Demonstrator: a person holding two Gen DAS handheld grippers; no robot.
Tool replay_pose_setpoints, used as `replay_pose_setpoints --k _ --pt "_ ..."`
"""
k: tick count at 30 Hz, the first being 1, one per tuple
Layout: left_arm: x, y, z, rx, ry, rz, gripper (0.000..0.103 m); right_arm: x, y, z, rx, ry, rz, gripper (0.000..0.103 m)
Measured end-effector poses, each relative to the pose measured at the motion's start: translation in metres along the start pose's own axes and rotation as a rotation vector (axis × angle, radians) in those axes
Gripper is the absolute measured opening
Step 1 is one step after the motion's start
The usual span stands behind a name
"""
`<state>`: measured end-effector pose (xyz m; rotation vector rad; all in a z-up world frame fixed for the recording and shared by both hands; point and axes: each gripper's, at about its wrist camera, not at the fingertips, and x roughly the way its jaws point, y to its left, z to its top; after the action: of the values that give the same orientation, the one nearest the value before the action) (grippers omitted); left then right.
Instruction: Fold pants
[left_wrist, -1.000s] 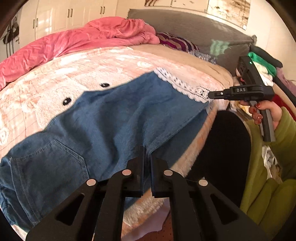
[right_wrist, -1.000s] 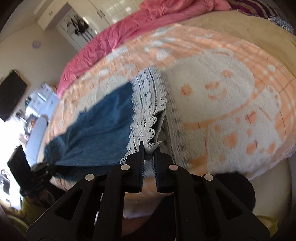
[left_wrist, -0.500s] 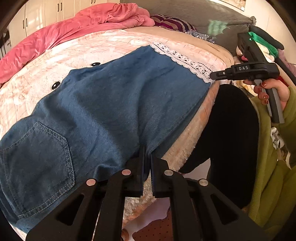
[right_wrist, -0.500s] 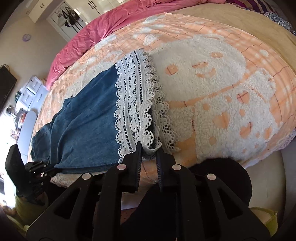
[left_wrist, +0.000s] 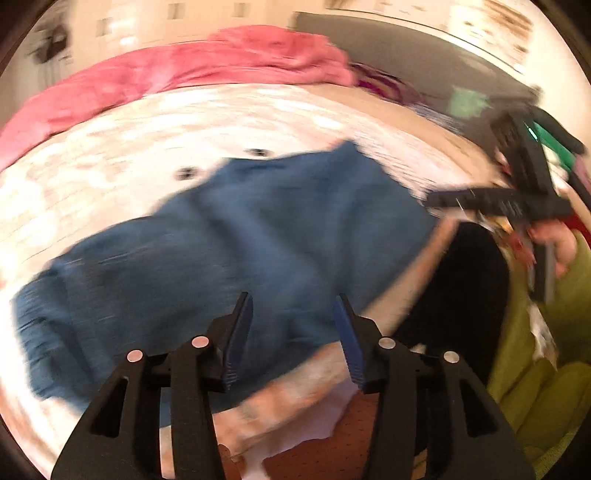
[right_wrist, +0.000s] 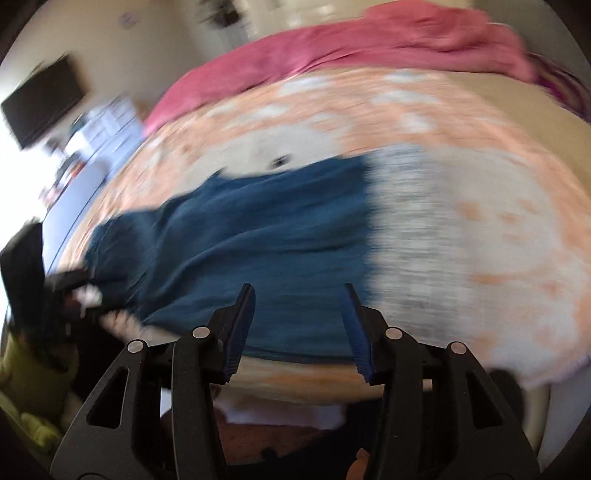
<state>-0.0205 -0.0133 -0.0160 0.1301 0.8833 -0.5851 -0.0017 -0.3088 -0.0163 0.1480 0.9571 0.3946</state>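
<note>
Both views motion-blurred, no writing legible, blue denim pants (left_wrist: 236, 236) flat on bed blanket (left_wrist: 122, 147), left gripper (left_wrist: 293, 332) & right gripper (right_wrist: 297, 326) jaws apart, holding nothing, lace hem smeared.

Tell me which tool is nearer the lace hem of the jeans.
Right. The right tool hangs open at the near edge of the jeans, just beside the lace hem. The left tool is open over the waist end, far from it.
</note>
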Motion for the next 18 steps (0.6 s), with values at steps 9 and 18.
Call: replay_pose_setpoints --k 9,18 --pt "-0.042 0.08 -0.02 -0.249 -0.023 0.324 0.057 0.038 0.026 -0.012 -0.089 0.132 0.002 0.043" --pt "-0.025 0.088 -0.021 -0.247 0.029 0.343 0.057 0.034 0.018 -0.022 -0.082 0.162 0.016 0.047"
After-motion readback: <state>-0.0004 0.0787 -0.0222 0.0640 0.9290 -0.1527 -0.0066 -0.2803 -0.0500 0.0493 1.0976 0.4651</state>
